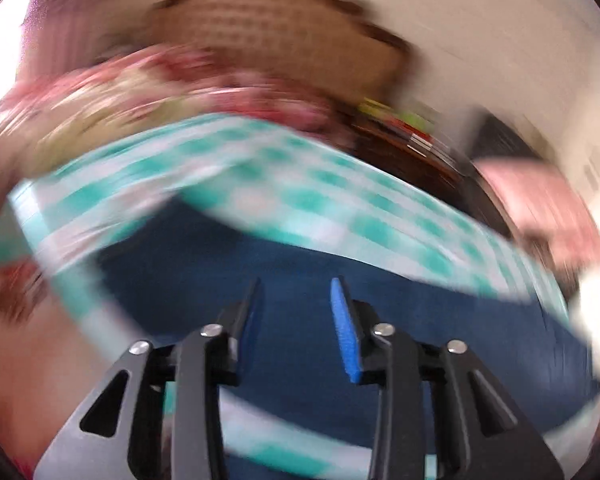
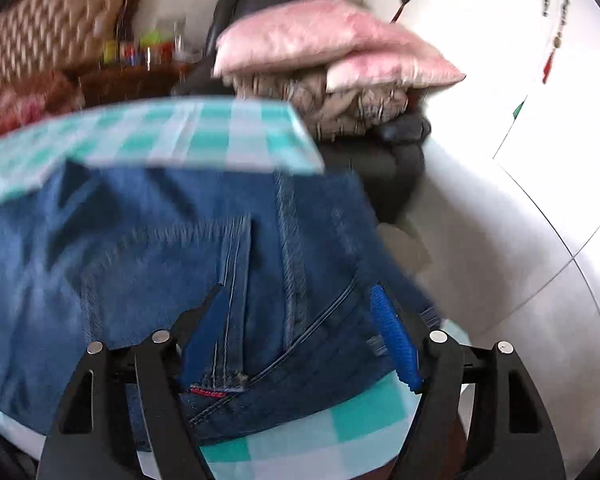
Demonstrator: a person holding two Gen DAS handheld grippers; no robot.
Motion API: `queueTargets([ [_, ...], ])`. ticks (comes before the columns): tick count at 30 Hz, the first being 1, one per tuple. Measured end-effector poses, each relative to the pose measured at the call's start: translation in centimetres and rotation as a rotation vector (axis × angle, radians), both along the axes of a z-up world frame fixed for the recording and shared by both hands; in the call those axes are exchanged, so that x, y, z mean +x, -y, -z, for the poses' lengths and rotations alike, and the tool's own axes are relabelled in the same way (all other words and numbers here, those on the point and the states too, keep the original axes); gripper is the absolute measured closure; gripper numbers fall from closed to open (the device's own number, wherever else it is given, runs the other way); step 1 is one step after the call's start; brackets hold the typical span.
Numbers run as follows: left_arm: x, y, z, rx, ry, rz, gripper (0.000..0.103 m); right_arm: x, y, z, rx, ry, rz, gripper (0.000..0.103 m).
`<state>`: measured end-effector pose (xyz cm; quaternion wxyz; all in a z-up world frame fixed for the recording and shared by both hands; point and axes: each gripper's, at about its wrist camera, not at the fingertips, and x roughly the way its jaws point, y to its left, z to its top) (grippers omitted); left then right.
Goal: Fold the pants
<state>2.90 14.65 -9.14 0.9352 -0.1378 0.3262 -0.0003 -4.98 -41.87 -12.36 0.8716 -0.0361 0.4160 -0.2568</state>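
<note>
Denim pants beneath both tongs; left, right agape

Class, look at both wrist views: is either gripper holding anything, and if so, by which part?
Nothing is held. The left gripper and right gripper are both open above the blue denim jeans.

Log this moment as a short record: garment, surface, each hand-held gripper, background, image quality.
garment: blue jeans, lying on the surface, pocket stitching and a small red tag facing up
surface: teal-and-white checked cloth
left hand-held gripper: open, over the denim, nothing between its fingers
right hand-held gripper: open, fingers either side of the pocket area; contact unclear
background: pink pillows stacked on a dark chair
image quality: left wrist view heavily motion-blurred
</note>
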Motion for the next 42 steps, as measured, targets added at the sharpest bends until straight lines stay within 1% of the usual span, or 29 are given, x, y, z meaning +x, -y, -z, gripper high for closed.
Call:
queueTargets([
  [1,0.7,1.9,-0.1,0.022,0.003,0.054,0.056,0.2,0.2,0.7,-0.006,-0.021,0.01,0.032],
  [2,1.5,4.1,-0.1,0.044,0.01,0.117,0.053,0.3,0.3,1.6,-0.01,-0.052,0.021,0.027],
  [3,2.6,6.7,-0.2,0.067,0.004,0.202,0.053,0.0,0.6,2.3,-0.013,-0.049,0.023,0.024],
  [5,4.4,10.2,-0.2,0.067,-0.022,0.313,0.053,-0.6,1.0,2.5,-0.015,-0.03,0.039,0.017],
  [7,6.4,13.9,-0.5,0.079,-0.02,0.404,0.053,-0.9,1.8,2.8,0.04,-0.01,0.061,0.015],
  [8,7.3,16.1,-0.4,0.093,-0.022,0.446,0.058,-1.1,2.2,2.9,0.074,0.004,0.073,0.015],
  [9,8.4,17.7,-0.4,0.097,-0.028,0.484,0.065,-1.4,2.1,2.9,0.093,0.012,0.081,0.015],
  [12,12.0,23.0,0.9,0.115,-0.082,0.582,0.074,-1.7,1.8,2.8,0.082,0.011,0.068,0.015],
  [14,14.0,26.5,2.6,0.141,-0.143,0.636,0.076,-1.9,1.4,2.8,0.07,0.008,0.065,0.015],
  [15,14.6,27.3,3.2,0.157,-0.165,0.641,0.077,-2.1,1.3,2.8,0.072,0.009,0.065,0.015],
  [17,16.4,28.3,5.2,0.19,-0.246,0.621,0.078,-2.5,1.4,2.9,0.091,0.014,0.064,0.015],
  [18,17.2,27.7,5.4,0.166,-0.244,0.599,0.077,-2.7,1.5,2.9,0.103,0.016,0.064,0.015],
  [19,17.8,27.3,5.4,0.167,-0.248,0.563,0.077,-2.8,1.6,2.9,0.118,0.018,0.062,0.015],
  [21,19.0,25.9,5.1,0.199,-0.251,0.438,0.076,-3.0,1.7,2.8,0.123,0.014,0.058,0.015],
  [22,19.3,24.4,4.6,0.149,-0.243,0.39,0.076,-3.0,1.5,2.6,0.112,0.0,0.067,0.015],
  [23,19.1,23.2,3.7,0.076,-0.222,0.379,0.072,-3.0,1.4,2.0,0.092,-0.012,0.093,0.015],
  [24,18.6,21.9,2.9,0.022,-0.191,0.359,0.056,-3.2,1.0,1.5,0.074,-0.005,0.103,0.015],
  [25,17.3,20.3,1.9,0.007,-0.145,0.295,0.043,-3.3,0.1,0.3,0.059,0.034,0.081,0.015],
  [26,16.1,19.0,1.4,0.006,-0.096,0.237,0.024,-3.3,-0.8,-0.6,0.063,0.064,0.044,0.015],
  [27,14.7,17.6,1.0,0.001,-0.058,0.191,0.022,-2.9,-2.3,-1.5,0.081,0.087,-0.014,0.015],
  [30,12.9,15.2,2.1,-0.028,-0.147,0.17,0.022,-0.1,-8.0,-2.7,0.132,0.088,-0.223,0.015],
  [31,11.9,14.0,2.7,-0.026,-0.164,0.128,0.022,1.2,-10.8,-3.0,0.138,0.095,-0.305,0.015],
  [32,11.3,13.8,2.9,-0.012,-0.17,0.12,0.022,2.6,-13.6,-3.2,0.163,0.097,-0.376,0.015],
  [35,10.3,12.4,4.3,0.082,-0.22,0.113,0.023,6.4,-20.2,-3.2,0.255,0.081,-0.517,0.015],
  [37,10.2,11.4,5.5,0.101,-0.281,0.103,0.023,8.9,-23.9,-2.8,0.272,0.057,-0.561,0.015],
  [39,9.7,10.0,6.3,0.134,-0.304,0.078,0.02,10.8,-26.4,-2.4,0.285,0.047,-0.591,0.015],
  [40,9.3,9.1,6.7,0.145,-0.319,0.067,0.016,12.1,-27.7,-1.9,0.281,0.024,-0.59,0.015],
  [41,9.0,8.4,7.0,0.159,-0.33,0.051,0.009,13.2,-28.5,-1.4,0.282,-0.001,-0.583,0.015],
  [42,8.9,7.9,7.1,0.181,-0.334,0.04,0.006,14.0,-29.2,-0.9,0.289,-0.02,-0.573,0.015],
])
